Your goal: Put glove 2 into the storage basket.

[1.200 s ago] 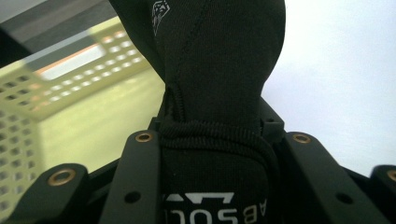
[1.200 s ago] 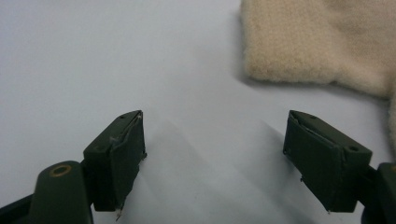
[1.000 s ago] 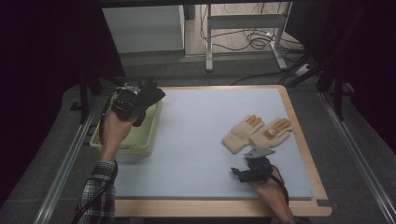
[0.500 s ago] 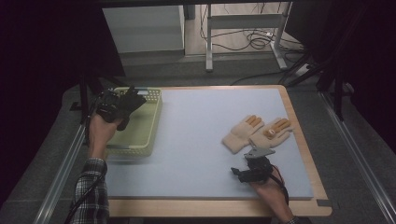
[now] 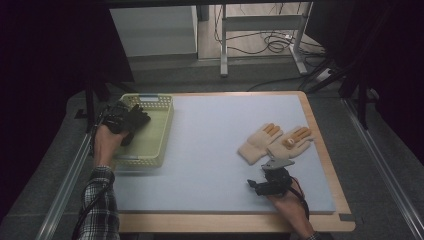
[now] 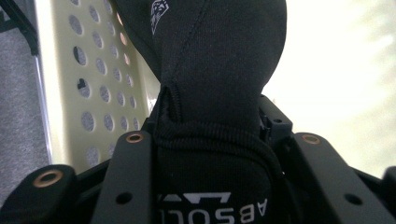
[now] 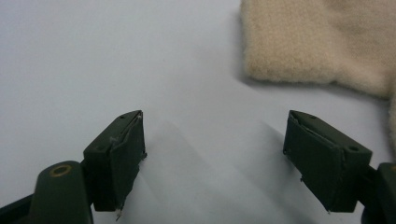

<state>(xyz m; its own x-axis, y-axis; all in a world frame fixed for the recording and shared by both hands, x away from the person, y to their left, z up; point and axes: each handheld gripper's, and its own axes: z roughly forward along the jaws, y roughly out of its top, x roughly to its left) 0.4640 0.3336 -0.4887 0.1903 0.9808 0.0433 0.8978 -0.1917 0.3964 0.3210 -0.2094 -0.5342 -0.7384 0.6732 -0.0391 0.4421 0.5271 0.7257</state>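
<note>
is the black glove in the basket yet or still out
Partly in: the black glove hangs over the basket, between the jaws of the left gripper, which have just been opening.

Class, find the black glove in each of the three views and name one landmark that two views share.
High view: black glove at left, over the yellow-green basket, in the left gripper.
Left gripper view: glove centre, between the jaws.
Right gripper view: absent.
Shared landmark: the basket's perforated wall.

black glove — knit cloth, matt | basket — perforated plastic | beige gloves — fleecy
</note>
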